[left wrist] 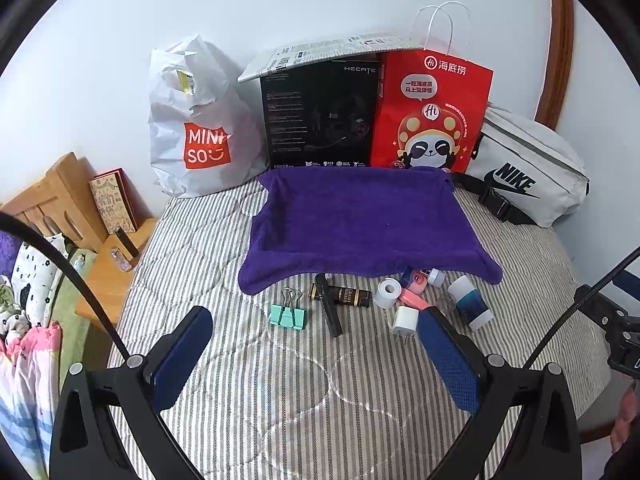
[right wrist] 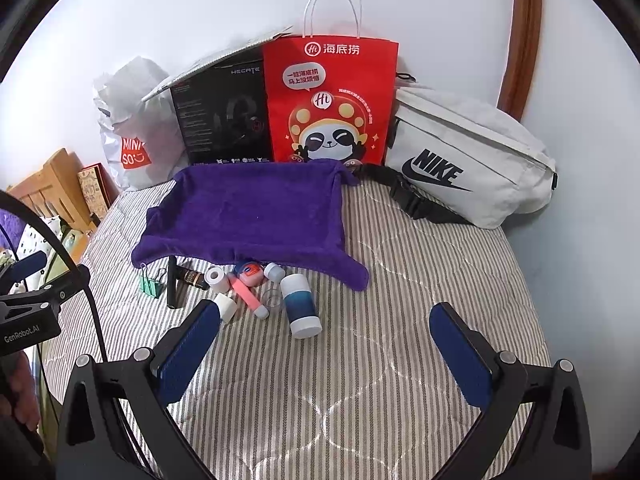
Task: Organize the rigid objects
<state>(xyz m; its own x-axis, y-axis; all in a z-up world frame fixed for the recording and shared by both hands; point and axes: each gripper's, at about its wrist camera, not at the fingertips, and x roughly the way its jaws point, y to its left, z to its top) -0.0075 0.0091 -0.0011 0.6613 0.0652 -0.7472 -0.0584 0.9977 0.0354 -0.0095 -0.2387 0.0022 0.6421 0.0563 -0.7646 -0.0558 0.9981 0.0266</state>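
Several small rigid objects lie on a striped bed in front of a purple towel (left wrist: 360,224) (right wrist: 248,212): a mint binder clip (left wrist: 289,314) (right wrist: 152,284), a dark brown tube (left wrist: 344,295), a black stick (left wrist: 330,312), a white tape roll (left wrist: 387,292) (right wrist: 216,278), a pink tube (right wrist: 248,294), a white charger (left wrist: 405,319) (right wrist: 226,308), and a white and blue bottle (left wrist: 470,303) (right wrist: 301,305). My left gripper (left wrist: 316,330) is open and empty just before them. My right gripper (right wrist: 326,326) is open and empty, with the bottle between its fingers' line.
Behind the towel stand a white Miniso bag (left wrist: 196,128), a black headset box (left wrist: 320,116), a red paper bag (left wrist: 432,112) (right wrist: 332,100) and a grey Nike pouch (left wrist: 524,168) (right wrist: 468,160). A wooden bedside shelf (left wrist: 108,264) is at the left.
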